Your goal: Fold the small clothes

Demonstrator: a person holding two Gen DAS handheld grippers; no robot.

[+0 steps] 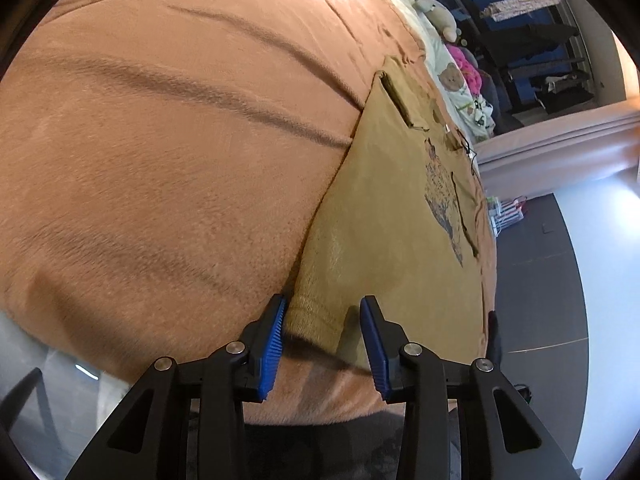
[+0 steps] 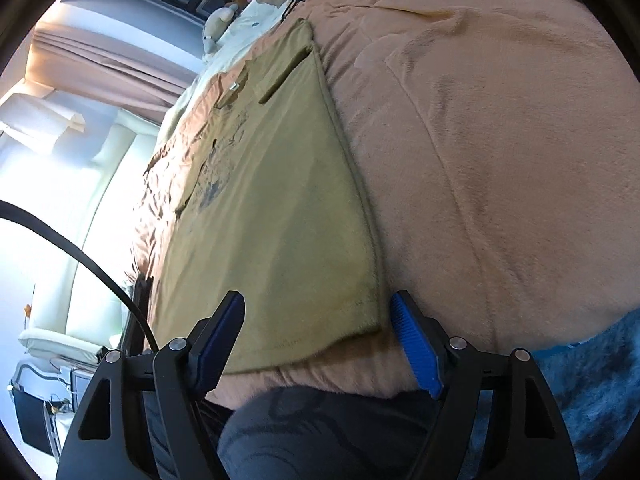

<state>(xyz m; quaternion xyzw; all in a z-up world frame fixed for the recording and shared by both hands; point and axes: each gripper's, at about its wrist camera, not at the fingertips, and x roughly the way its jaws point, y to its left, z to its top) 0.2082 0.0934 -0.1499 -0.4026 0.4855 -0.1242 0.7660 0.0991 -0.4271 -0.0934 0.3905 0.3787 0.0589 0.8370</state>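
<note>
A mustard T-shirt with a dark print lies flat on an orange-brown blanket, sleeves folded in. My left gripper stands over the shirt's near hem corner. Its blue pads straddle that corner with a gap and do not pinch it. In the right wrist view the same shirt runs away from me. My right gripper is open around the other near hem corner, one pad just outside the edge. The left gripper's dark fingertip shows at the shirt's far side.
Stuffed toys and a bear-print sheet lie at the head of the bed. A dark floor runs along one side. A blue fluffy rug, a black cable and a person's dark trouser leg sit near me.
</note>
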